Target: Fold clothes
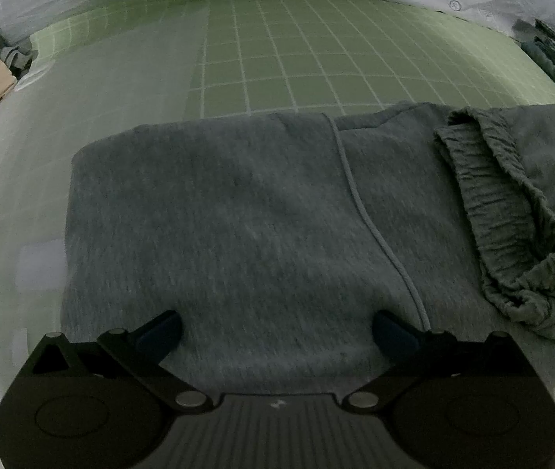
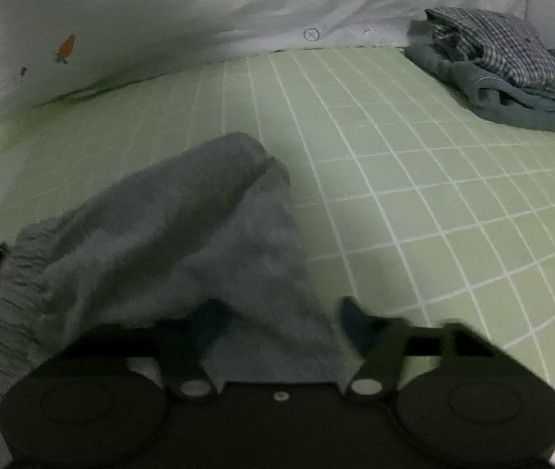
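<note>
Start at your left tool: its jaws stand wide apart with nothing between the pads, low over the near edge of the grey trousers. My guess is you keep it there to pin or steady the folded end while the other hand works.

Your right tool is partly open at the right end of the same trousers. A raised peak of grey cloth sits in the gap between its fingers (the picture is blurred there, so I cannot tell whether the pads are pressing on it). The cloth rises in a tent away from the tool, which suggests that end is being lifted to fold over, or is about to be.

Just this side of the raised end lies the gathered elastic waistband, curled open on top of the trousers. The trousers themselves lie flat across the green checked bedsheet, one layer already doubled along the piped seam.

Beyond the trousers and to the right, well apart, sits a pile of other clothes, a checked piece on top, probably waiting their turn. Behind the trousers runs a white quilt printed with small carrots. No brand or readable writing shows, only small circled marks on the quilt, too small to make out.
</note>
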A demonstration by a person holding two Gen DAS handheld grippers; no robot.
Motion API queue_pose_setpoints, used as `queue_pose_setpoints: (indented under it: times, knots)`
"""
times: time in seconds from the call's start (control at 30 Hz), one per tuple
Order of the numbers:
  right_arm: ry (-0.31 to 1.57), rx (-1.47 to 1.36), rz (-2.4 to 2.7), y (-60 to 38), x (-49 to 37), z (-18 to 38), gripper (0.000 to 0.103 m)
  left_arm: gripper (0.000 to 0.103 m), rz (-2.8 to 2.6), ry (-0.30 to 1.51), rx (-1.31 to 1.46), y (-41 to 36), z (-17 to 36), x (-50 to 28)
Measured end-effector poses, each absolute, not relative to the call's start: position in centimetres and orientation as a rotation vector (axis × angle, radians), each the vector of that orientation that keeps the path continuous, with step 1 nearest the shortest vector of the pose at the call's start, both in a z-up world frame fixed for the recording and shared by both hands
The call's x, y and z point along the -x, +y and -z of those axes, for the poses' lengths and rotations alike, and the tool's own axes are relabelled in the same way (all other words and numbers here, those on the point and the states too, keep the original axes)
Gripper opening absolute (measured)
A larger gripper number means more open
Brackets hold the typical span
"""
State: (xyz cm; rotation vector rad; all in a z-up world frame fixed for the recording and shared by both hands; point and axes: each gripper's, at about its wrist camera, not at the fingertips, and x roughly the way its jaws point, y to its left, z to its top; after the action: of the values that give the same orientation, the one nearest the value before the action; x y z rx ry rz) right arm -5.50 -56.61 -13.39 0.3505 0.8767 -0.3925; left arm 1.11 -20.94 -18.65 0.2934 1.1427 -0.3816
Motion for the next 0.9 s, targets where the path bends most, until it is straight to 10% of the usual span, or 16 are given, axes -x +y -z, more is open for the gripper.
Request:
queue_pose_setpoints:
  times: [0.07,0.9]
  knots:
    - [0.871,-0.404,0.372,-57.0,5.8,13.3,0.013,0.103,0.382,1.143,-0.293,-20.8,18.5,-1.0]
    - [0.668,-0.740,-0.040,-42.4,1.1,8.6,0.010,0.103,0.277,1.130,-0.274,-14.5,15.1,-2.6]
